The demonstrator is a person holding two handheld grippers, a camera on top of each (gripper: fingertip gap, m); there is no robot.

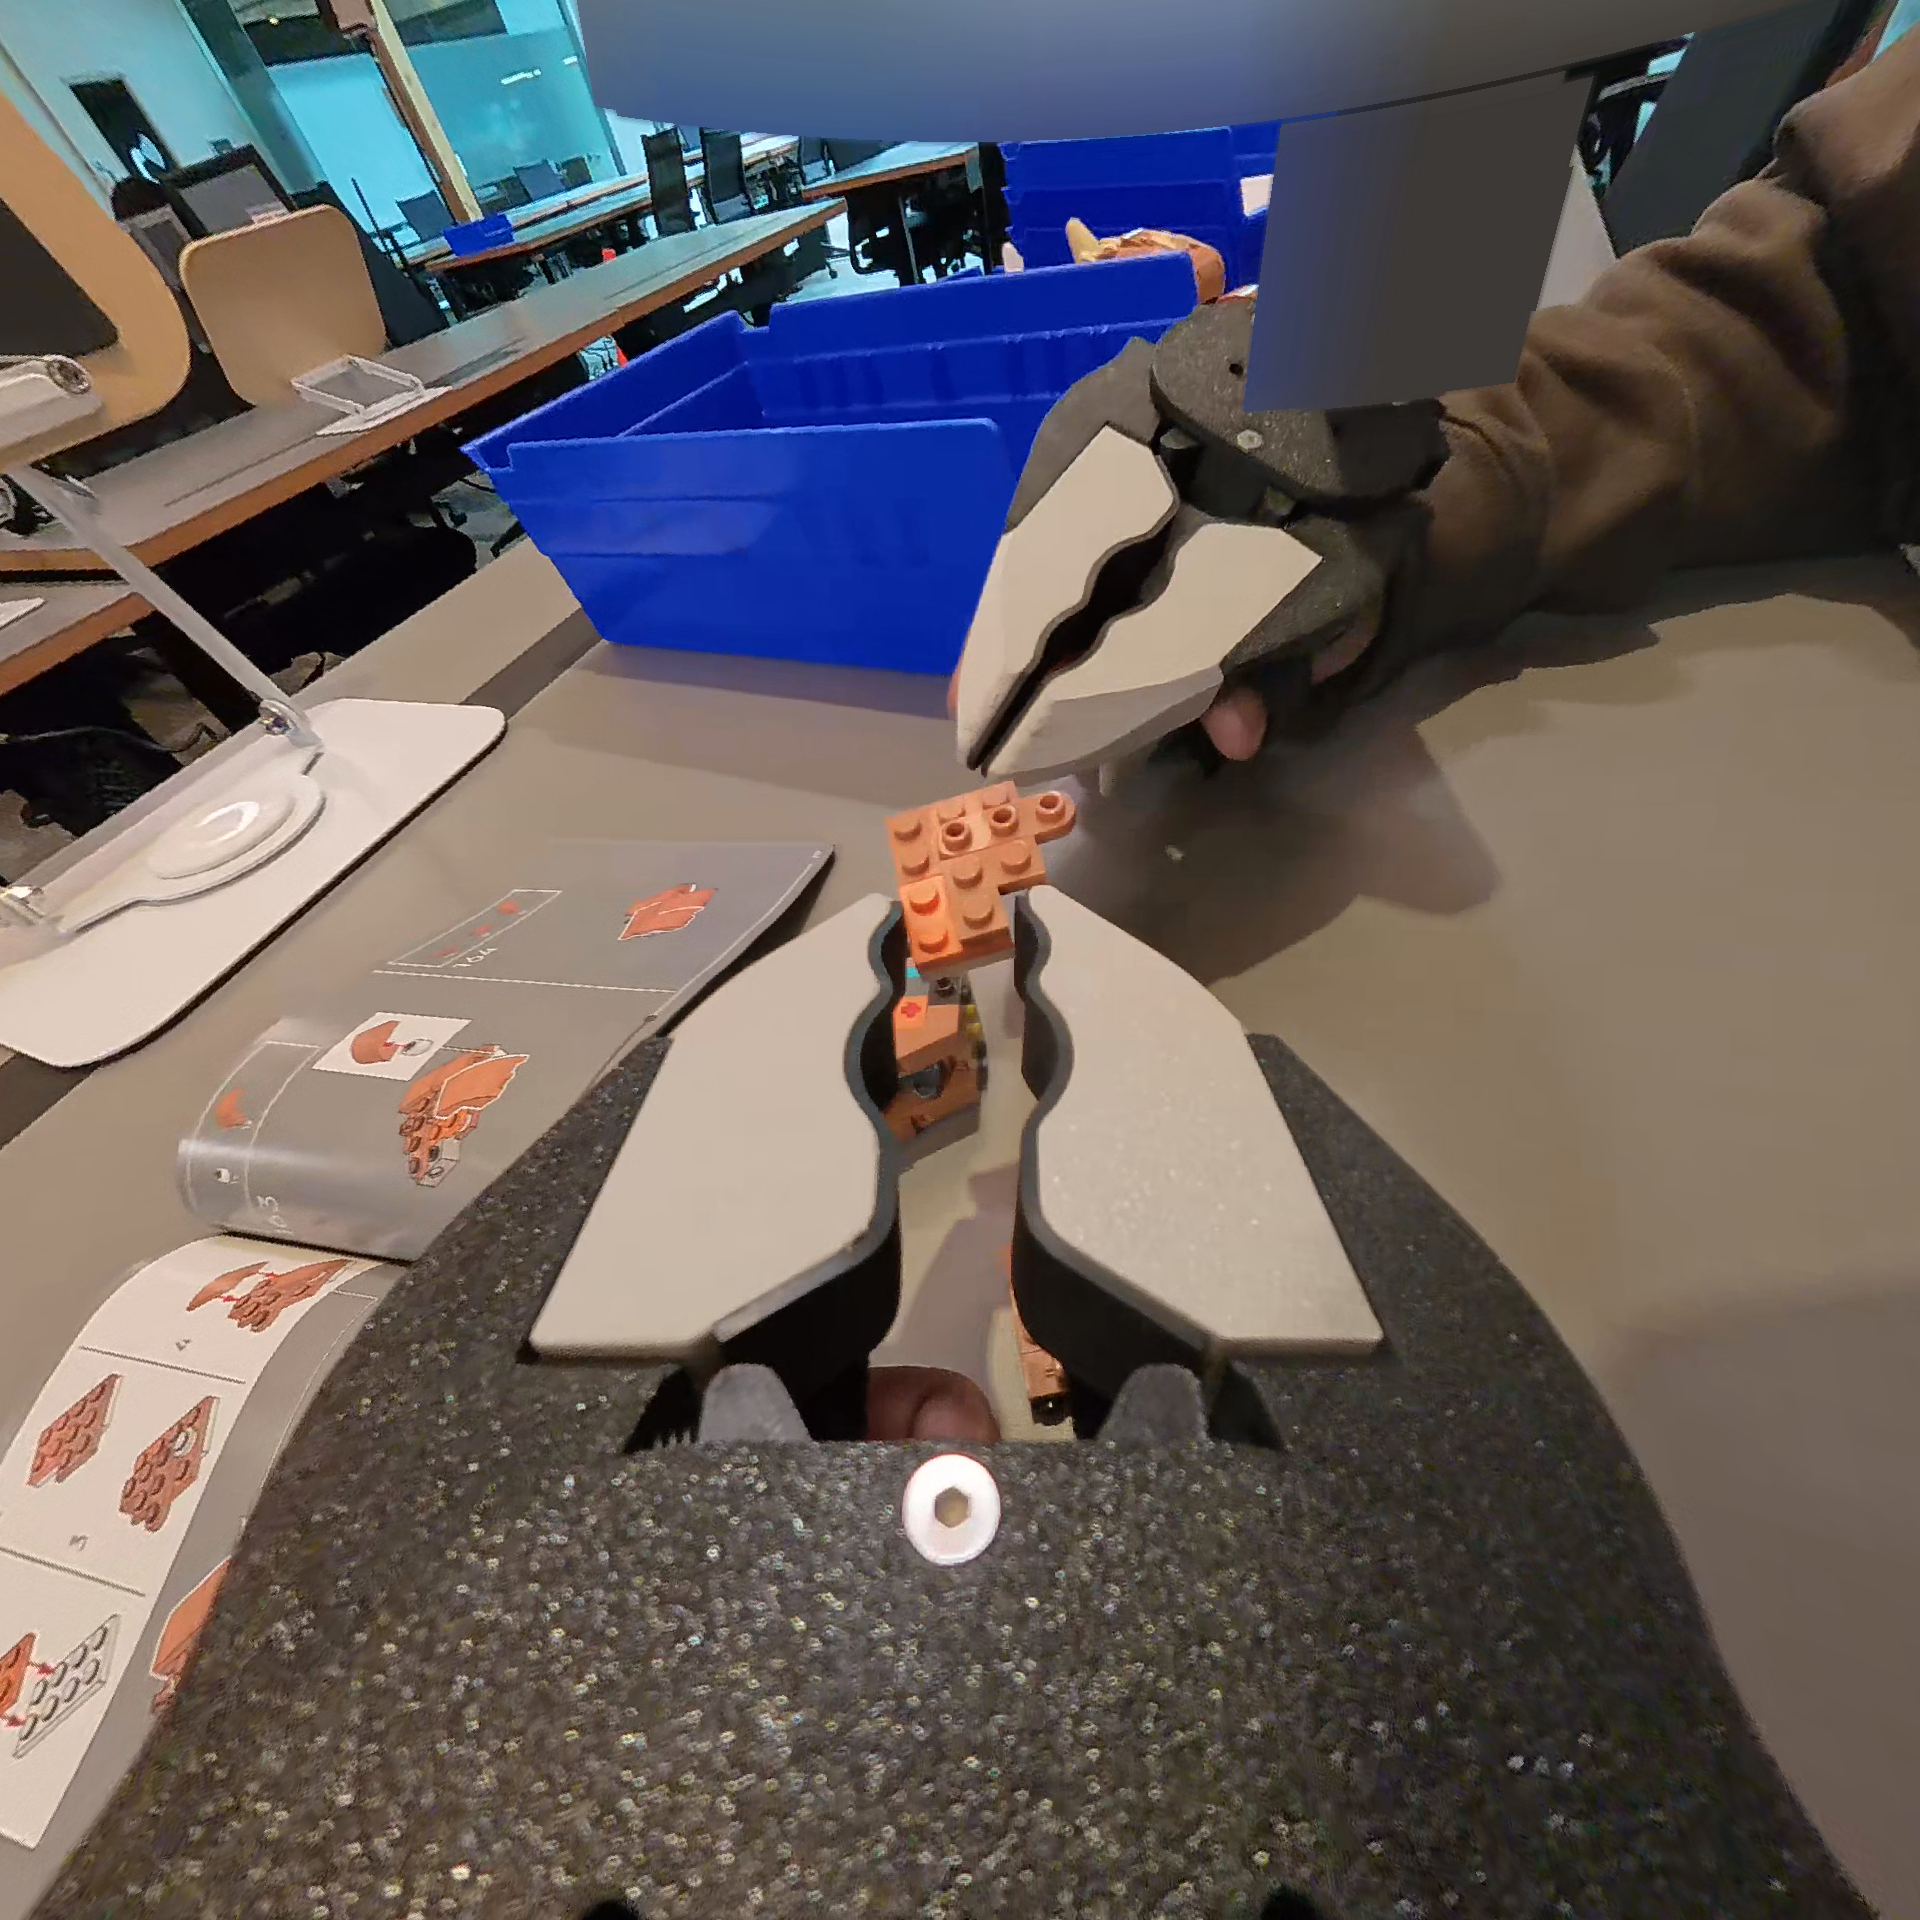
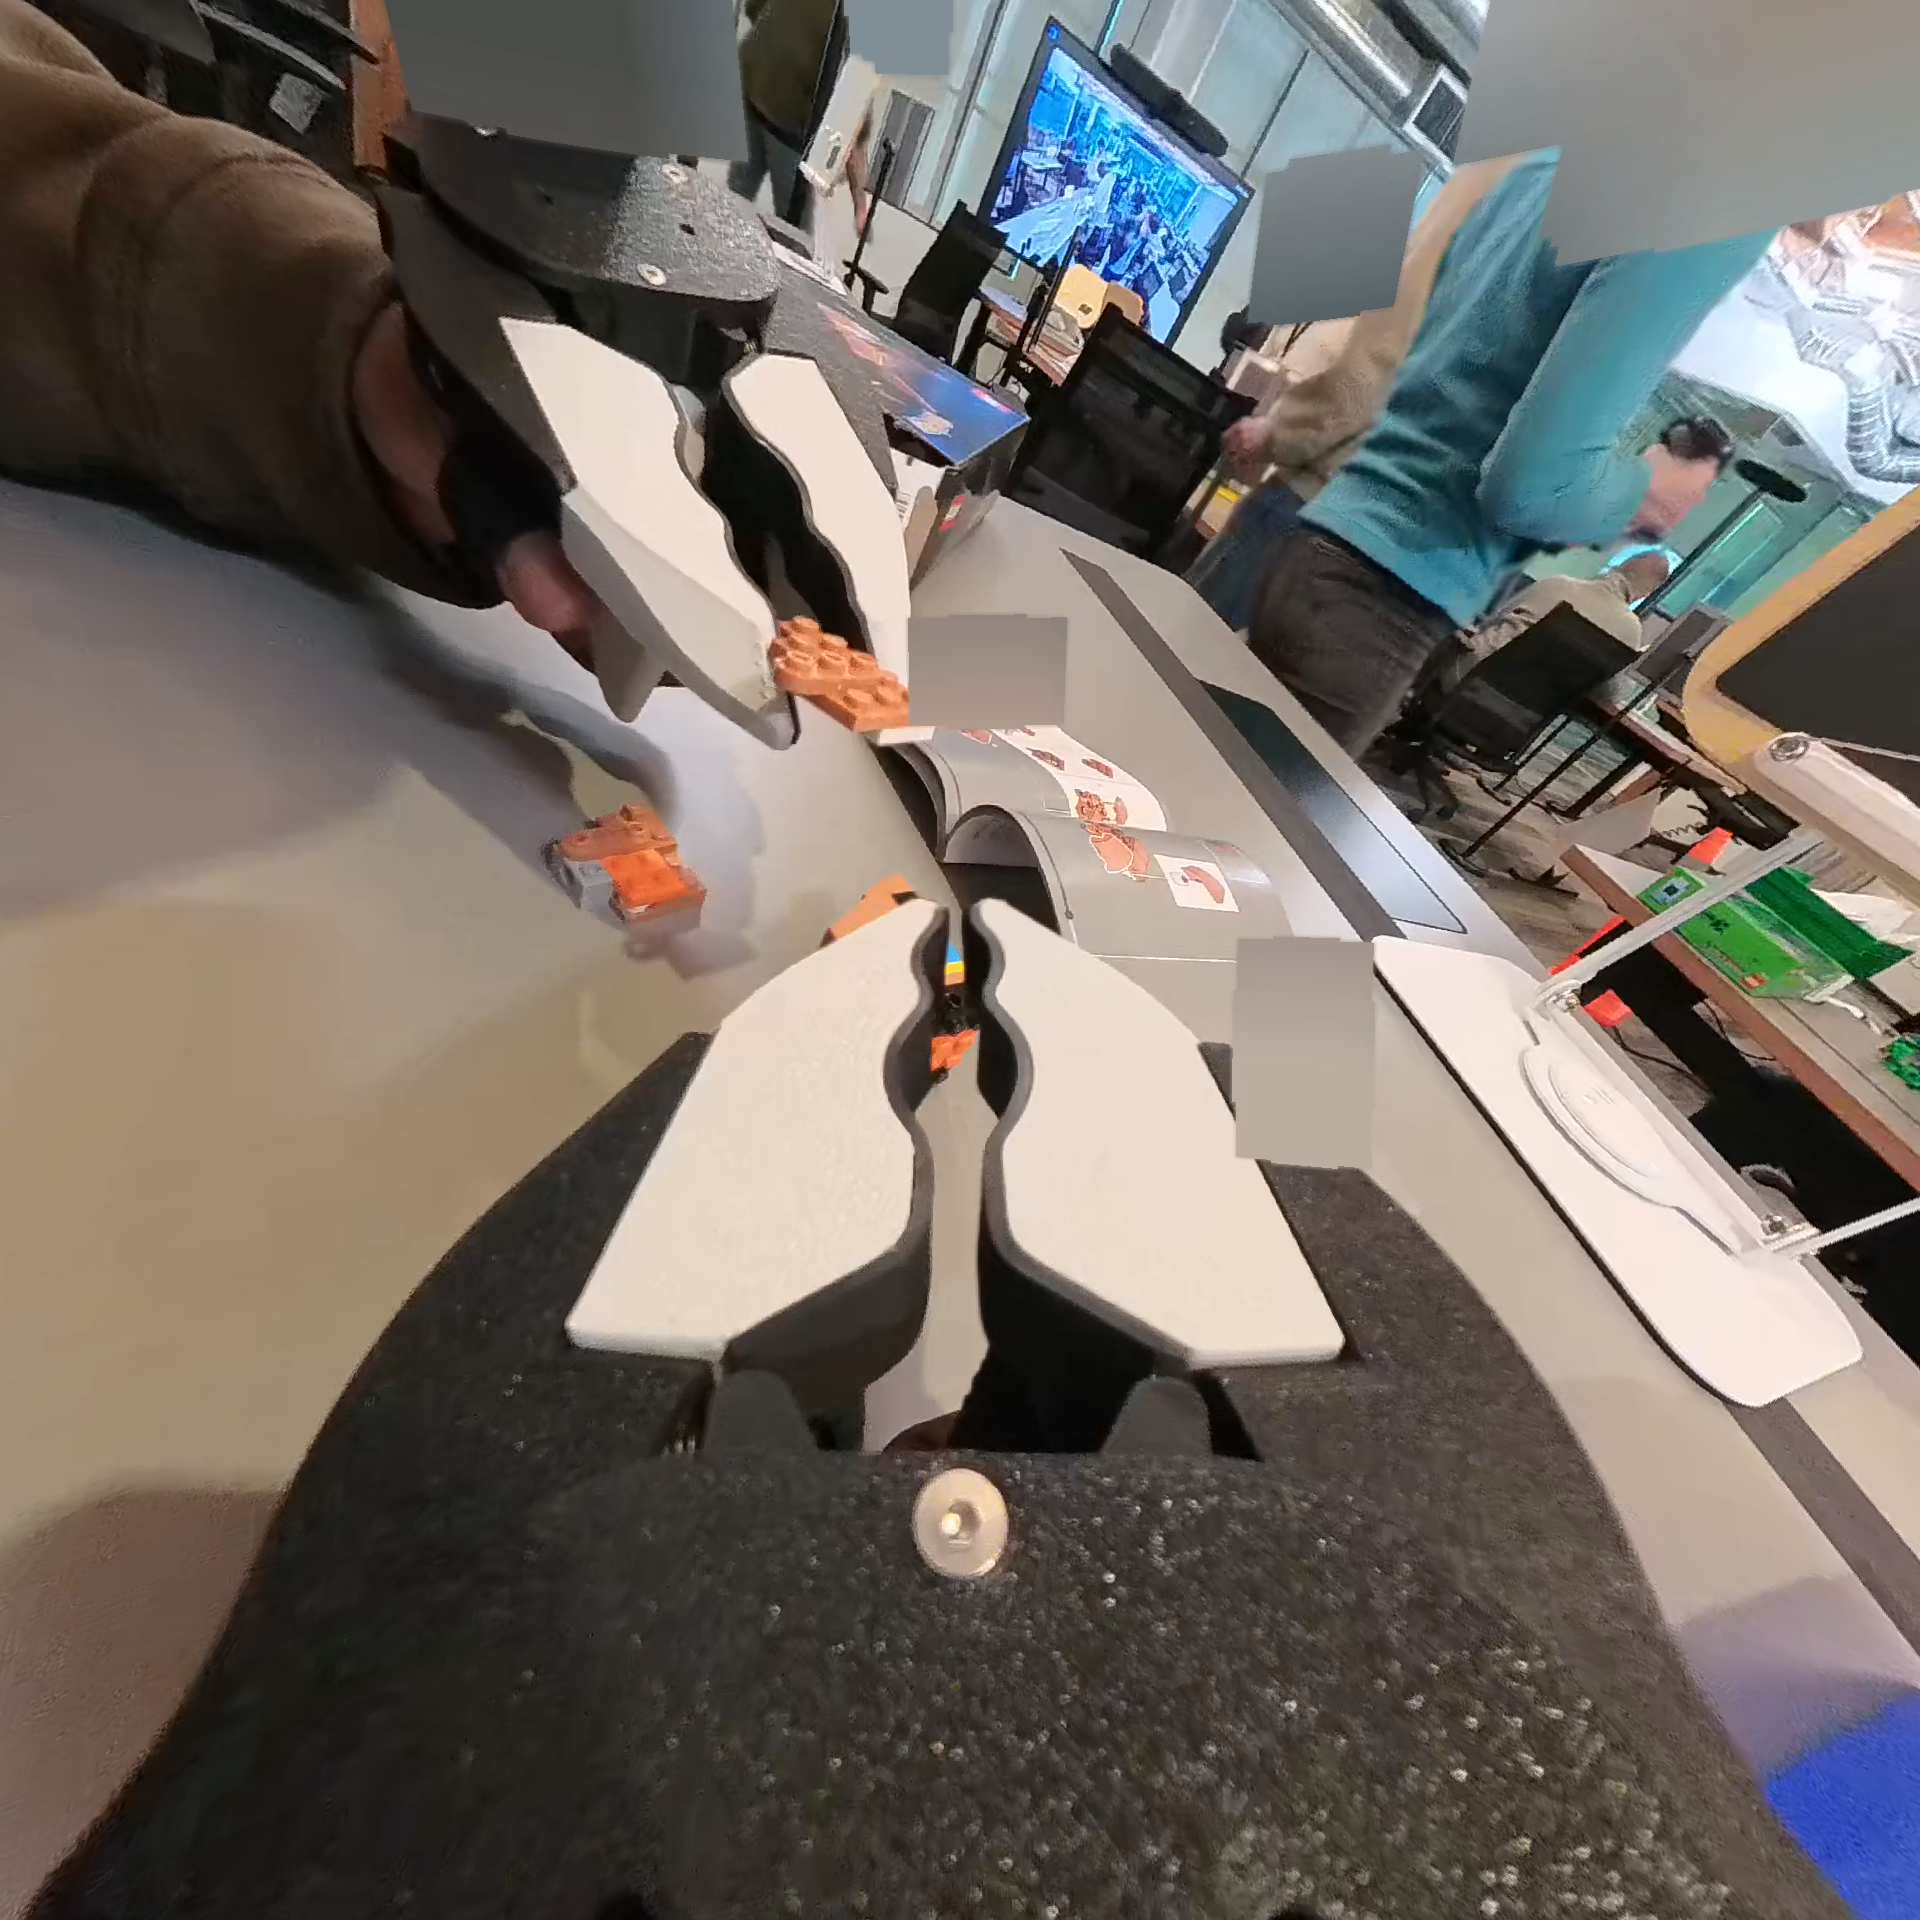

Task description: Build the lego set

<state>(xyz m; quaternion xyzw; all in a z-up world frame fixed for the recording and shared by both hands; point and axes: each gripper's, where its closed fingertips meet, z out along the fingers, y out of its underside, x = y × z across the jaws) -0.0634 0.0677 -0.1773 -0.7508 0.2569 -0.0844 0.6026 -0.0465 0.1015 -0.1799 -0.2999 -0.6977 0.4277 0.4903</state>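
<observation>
Up close, the left gripper [image 1: 956, 920] clamps a stack of orange Lego plates [image 1: 971, 868], lifted off the grey table [image 1: 1558, 1039]. Beneath it, a small orange-and-grey Lego assembly [image 2: 629, 868] sits on the table. The right gripper [image 2: 961, 925] hangs just beside the plates, its tips nearly together, though whether it grips anything I cannot tell. An open instruction booklet [image 1: 499, 997] and blue bins [image 1: 790, 499] lie nearby.
</observation>
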